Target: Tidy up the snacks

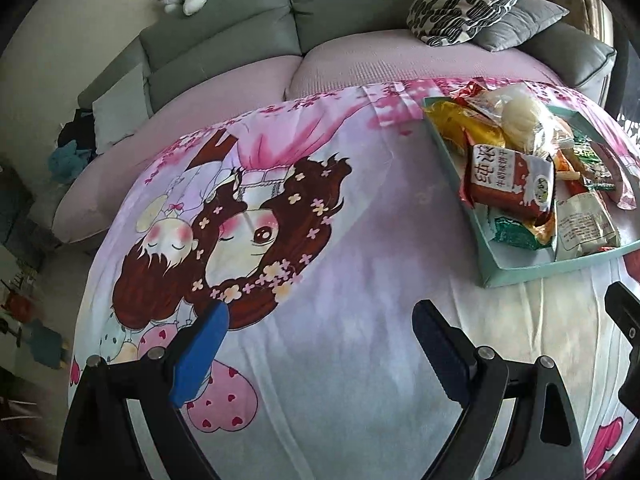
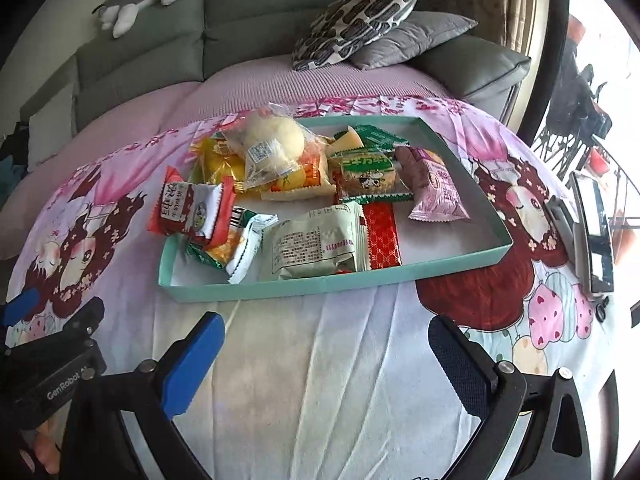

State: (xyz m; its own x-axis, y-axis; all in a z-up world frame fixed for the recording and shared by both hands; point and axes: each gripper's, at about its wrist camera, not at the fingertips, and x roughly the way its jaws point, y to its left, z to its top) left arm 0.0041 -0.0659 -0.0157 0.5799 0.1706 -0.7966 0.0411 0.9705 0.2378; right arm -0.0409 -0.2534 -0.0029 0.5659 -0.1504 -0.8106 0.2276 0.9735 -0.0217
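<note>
While both grippers hover over the cartoon-print cloth [image 2: 320,360], the right gripper [image 2: 324,356] gapes wide with nothing in it, and the teal tray [image 2: 280,286] of snack packets sits just ahead (red packet [image 2: 188,212] overhanging its left rim). Left gripper [image 1: 320,340] is spread wide and empty too, tray ahead to its right.

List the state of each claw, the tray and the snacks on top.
left claw: open, empty
right claw: open, empty
teal tray: lidless, snacks piled inside
red packet: sealed, overhanging the tray's left wall
bagged bun: sealed, atop the pile
</note>
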